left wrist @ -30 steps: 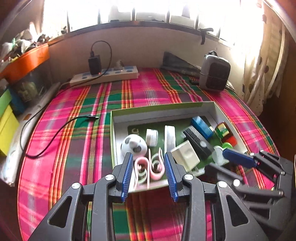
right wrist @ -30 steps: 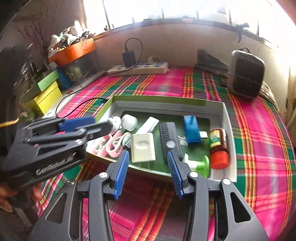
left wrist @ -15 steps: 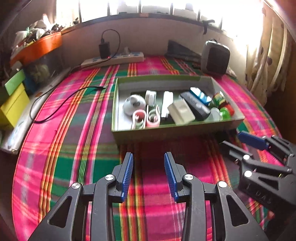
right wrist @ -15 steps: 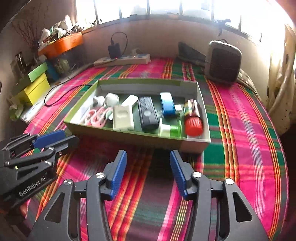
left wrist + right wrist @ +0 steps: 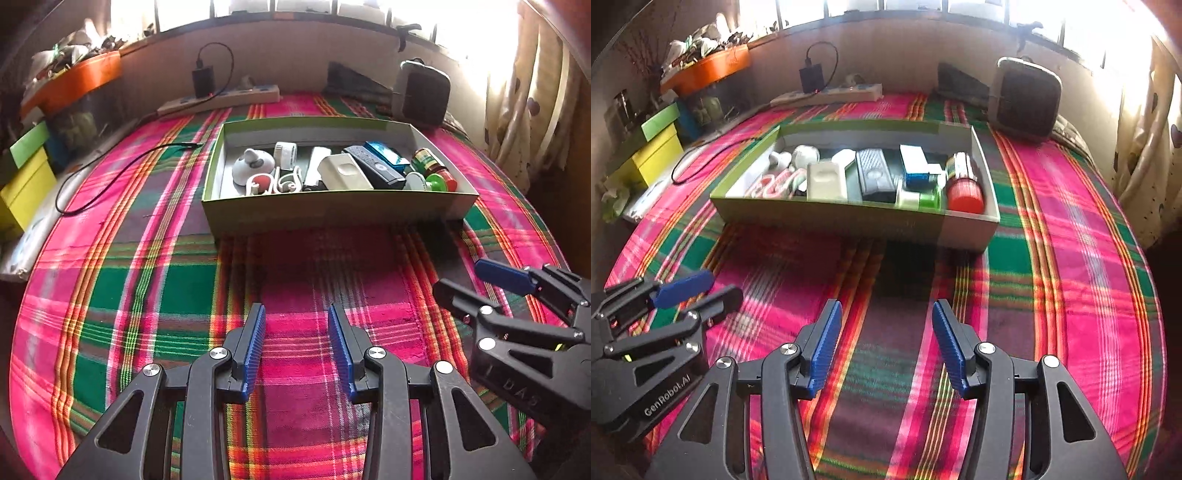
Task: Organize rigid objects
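- Left gripper (image 5: 295, 332): released and empty, its blue pads apart over bare plaid cloth, set back on the near side of the box.
- Box (image 5: 332, 206): the landmark, a shallow green-rimmed cardboard tray lying on the plaid surface (image 5: 147, 258), its long near wall facing both grippers. The rigid objects sit inside it in one row, evidently so that each keeps its own slot.
- Row within the box, from its left end: a white round gadget (image 5: 251, 166), pink-and-white clips (image 5: 273, 182), a cream block (image 5: 343, 171), a black remote (image 5: 373, 166), a blue case (image 5: 384, 153), and a red-capped jar (image 5: 437, 173) against the right wall.
- Right gripper (image 5: 886, 339): released and empty, its jaws just widened with nothing between them, also on the near side of the box.
- Open room: the cloth between box and grippers is bare. The row looks tightly packed, so any reach inside would probably need to come from above.
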The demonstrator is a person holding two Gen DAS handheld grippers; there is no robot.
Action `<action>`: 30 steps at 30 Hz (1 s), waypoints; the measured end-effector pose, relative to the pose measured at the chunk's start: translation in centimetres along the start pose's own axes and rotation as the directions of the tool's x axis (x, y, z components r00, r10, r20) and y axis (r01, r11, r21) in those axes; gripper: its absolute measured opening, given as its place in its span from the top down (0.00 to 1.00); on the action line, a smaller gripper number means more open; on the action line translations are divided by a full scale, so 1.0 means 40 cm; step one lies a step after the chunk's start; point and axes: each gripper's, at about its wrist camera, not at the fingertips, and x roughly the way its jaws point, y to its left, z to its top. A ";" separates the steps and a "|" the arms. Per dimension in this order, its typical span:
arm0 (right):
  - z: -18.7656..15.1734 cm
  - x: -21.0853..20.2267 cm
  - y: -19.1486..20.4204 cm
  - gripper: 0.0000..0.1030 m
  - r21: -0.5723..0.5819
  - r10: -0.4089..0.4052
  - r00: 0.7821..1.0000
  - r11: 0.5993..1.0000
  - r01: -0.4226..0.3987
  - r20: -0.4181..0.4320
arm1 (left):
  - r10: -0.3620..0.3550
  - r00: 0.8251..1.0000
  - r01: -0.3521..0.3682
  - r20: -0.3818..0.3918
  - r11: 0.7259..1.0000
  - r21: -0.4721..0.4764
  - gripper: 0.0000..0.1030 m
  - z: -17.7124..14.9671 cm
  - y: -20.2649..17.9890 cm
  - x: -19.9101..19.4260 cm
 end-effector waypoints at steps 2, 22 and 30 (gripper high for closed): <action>-0.009 0.003 0.003 0.49 -0.004 -0.001 1.000 1.000 0.001 -0.009 | 0.007 1.000 -0.007 0.005 1.000 0.005 0.67 -0.004 -0.002 0.000; -0.016 0.010 -0.026 0.36 0.039 -0.061 0.998 0.997 0.060 0.011 | 0.057 0.998 -0.057 0.027 0.998 0.007 0.58 -0.008 -0.026 0.003; -0.016 0.010 -0.026 0.36 0.039 -0.060 0.998 0.997 0.060 0.011 | 0.061 0.998 -0.061 0.027 0.998 0.007 0.57 -0.008 -0.027 0.003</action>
